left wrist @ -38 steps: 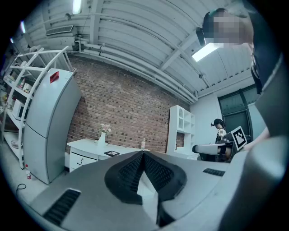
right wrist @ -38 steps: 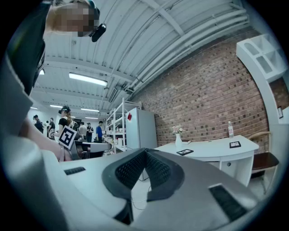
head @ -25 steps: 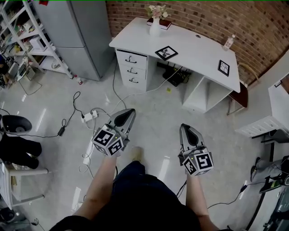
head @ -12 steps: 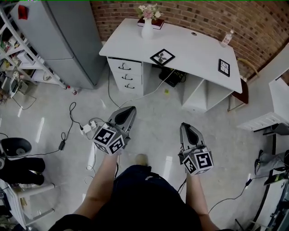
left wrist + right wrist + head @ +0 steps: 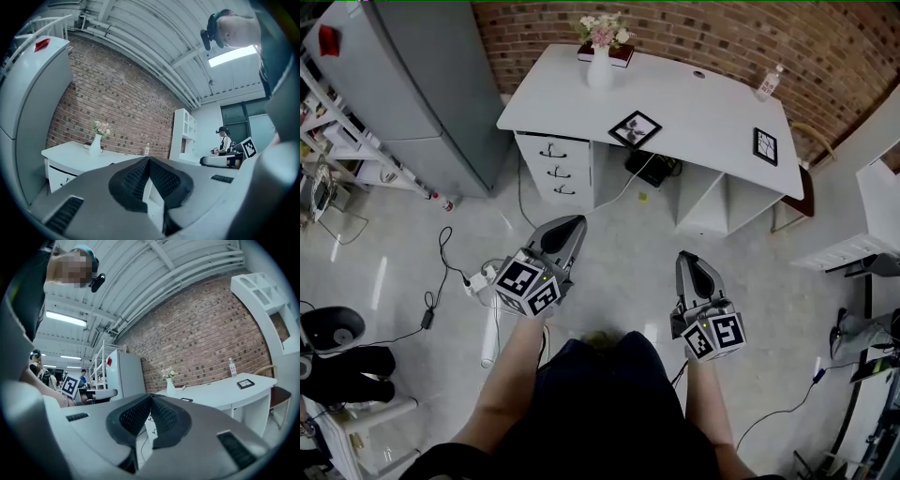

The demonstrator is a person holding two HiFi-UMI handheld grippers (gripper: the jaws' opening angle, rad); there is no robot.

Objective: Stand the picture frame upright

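**Left gripper (image 5: 569, 225) and right gripper (image 5: 687, 259) closed and empty, well short of the desk (image 5: 703, 103)**

Both grippers are held out at about waist height over the floor. Each has its jaws pressed together with nothing between them, and each gripper's own view shows this plainly.

Two frames lie flat on the white desk, and I cannot tell which one the task means. The left picture frame (image 5: 635, 128) sits close to the front edge, left of the middle. It is turned so that a corner points at that edge. The right picture frame (image 5: 765, 145) lies near the front right corner, set squarer, with its longer sides running front to back. A vase (image 5: 600, 67) of flowers stands at the back left corner, and a bottle (image 5: 766, 86) stands at the back edge toward the right end.

From where the person stands, the left frame lies ahead of the left gripper and a little to its right, so that hand looks the nearer one for it. The right frame lies ahead of the right gripper and further to its right. Either way, I would say the desk must be reached first.
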